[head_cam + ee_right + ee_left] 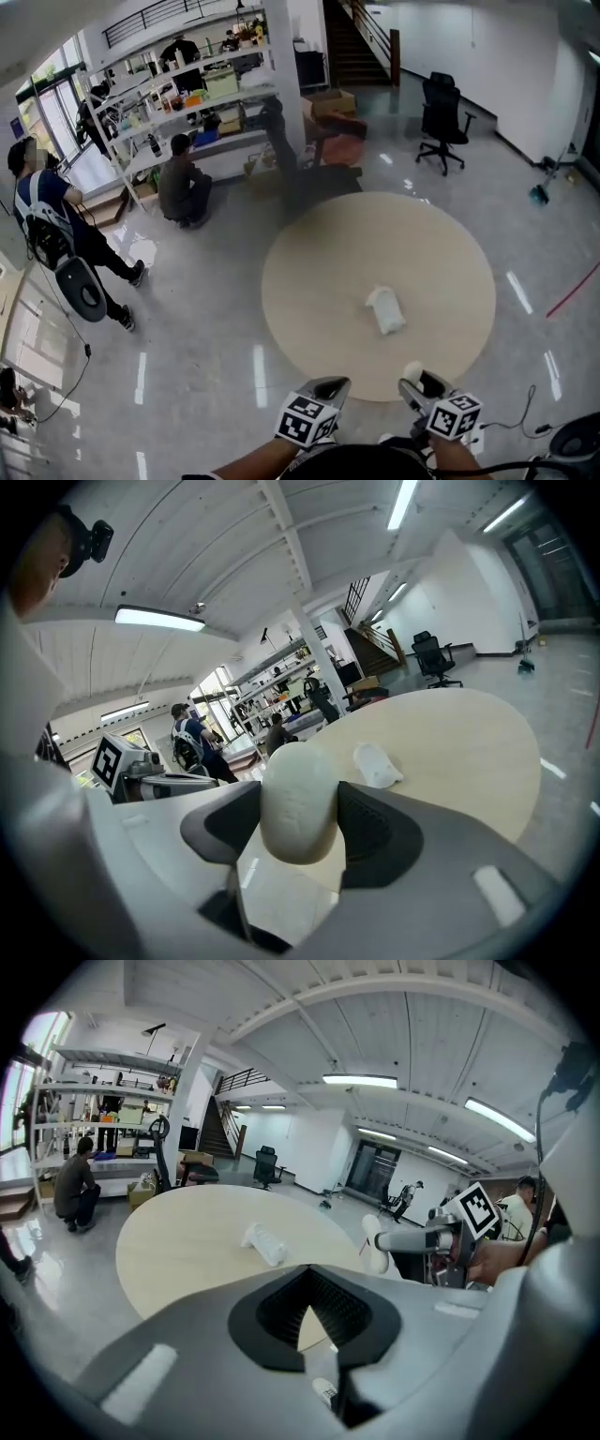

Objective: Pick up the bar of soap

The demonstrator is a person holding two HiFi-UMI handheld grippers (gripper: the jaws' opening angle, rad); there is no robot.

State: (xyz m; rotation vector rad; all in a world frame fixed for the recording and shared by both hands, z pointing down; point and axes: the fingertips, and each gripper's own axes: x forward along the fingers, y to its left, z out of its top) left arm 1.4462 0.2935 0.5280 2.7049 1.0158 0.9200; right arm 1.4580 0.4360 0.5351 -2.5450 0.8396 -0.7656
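Beige and matte, the round desk [319,272] fills the middle of the head view. The right gripper [417,378] shows only a small white knob at its fingers, the bar of soap [412,371], by the desk's near edge. The left gripper [328,386] hangs just beside it. Beyond both sets of fingers, well apart from them, lies a crumpled white wrapper [385,310]. The left gripper view adds what the head view cannot. Its own dark ribbed pads are clenched tip to tip on nothing, with only a thin triangular chink between them showing the desk behind. Off to the right of those fingers the soap appears side-on as a rounded oval lump pinched at the end of the right gripper's grey fingers. The right gripper view gives the grasp itself. The soap stands upright between the two black ribbed pads, squeezed on both flanks; it is smooth, dull and egg-like, with a faint embossed mark on its face. Past the fingers to the right the wrapper rests creased and soft-looking on the desk. To the left the left gripper shows its marker cube.
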